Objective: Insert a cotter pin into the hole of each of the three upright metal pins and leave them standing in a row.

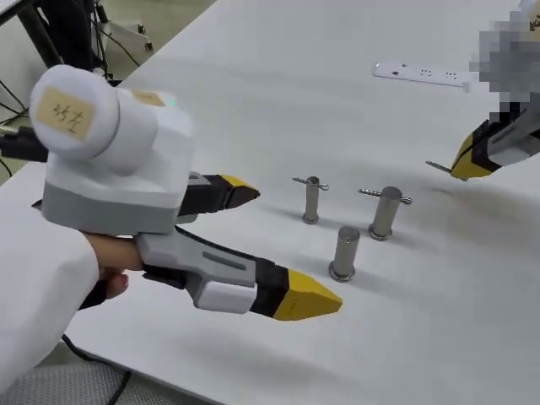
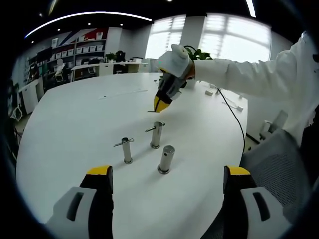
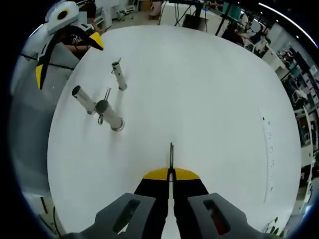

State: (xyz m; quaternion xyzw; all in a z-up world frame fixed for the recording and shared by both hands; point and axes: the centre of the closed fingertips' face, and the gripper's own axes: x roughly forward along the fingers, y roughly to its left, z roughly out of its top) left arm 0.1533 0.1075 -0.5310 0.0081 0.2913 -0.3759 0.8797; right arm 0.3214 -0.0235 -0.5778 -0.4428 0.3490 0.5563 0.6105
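Gripping a thin silver cotter pin (image 3: pixel 171 152) in closed yellow-tipped jaws, the right gripper (image 1: pixel 461 171) hovers well beyond the bare grey steel upright pin (image 1: pixel 344 253), the one of three not yet fitted, on the white surface (image 1: pixel 253 84). Most of the cotter pin projects forward past the tips, apparently so it can be threaded through the bare pin's cross hole. Just behind the bare pin stand a slim steel pin (image 1: pixel 311 201) and a thick steel pin (image 1: pixel 385 213), each already cross-pinned near its top. The left gripper (image 1: pixel 278 245), jaws spread wide and empty, hangs on the near side of the bare pin, probably ready to steady it. The thick fitted pin sits roughly between the bare pin and the right gripper, so it could be knocked on approach. A white power strip (image 1: pixel 420 73) lies far beyond the bare pin.
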